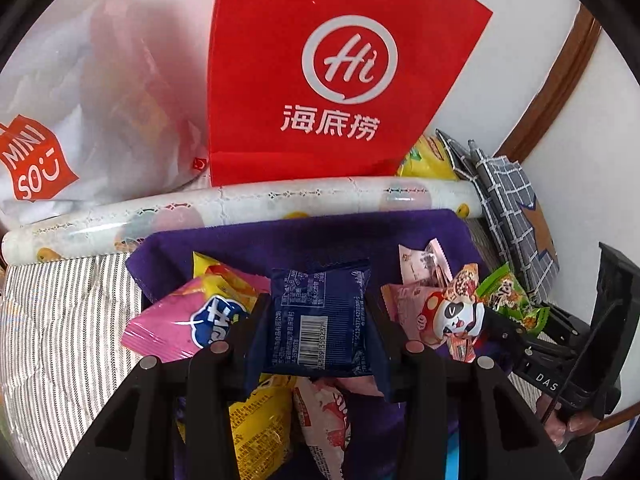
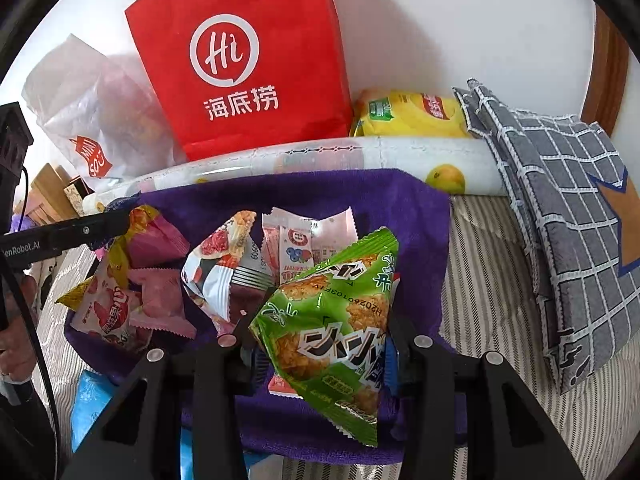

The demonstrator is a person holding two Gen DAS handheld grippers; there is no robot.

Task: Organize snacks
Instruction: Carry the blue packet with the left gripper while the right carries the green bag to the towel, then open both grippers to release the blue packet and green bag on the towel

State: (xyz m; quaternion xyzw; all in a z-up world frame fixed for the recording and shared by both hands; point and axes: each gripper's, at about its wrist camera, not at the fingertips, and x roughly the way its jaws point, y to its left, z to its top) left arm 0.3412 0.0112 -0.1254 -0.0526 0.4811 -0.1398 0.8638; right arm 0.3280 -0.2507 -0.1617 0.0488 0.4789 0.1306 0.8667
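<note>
Left gripper (image 1: pixel 318 316) clamps our blue packet (image 1: pixel 320 320); right gripper (image 2: pixel 320 336) clamps green packet (image 2: pixel 336 328). Both light, crinkly, slippery; we'd pinch mid-body.

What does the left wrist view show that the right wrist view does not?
Only the left wrist view shows the left gripper shut on a dark blue snack packet with a barcode, plus a pink packet with a blue-and-white logo.

Only the right wrist view shows the right gripper shut on a green triangular rice-cracker packet, and the full grey checked cloth.

Both show the red paper bag with a white Hi logo, the purple towel under the snacks, and the rolled white fruit-print sheet.
</note>
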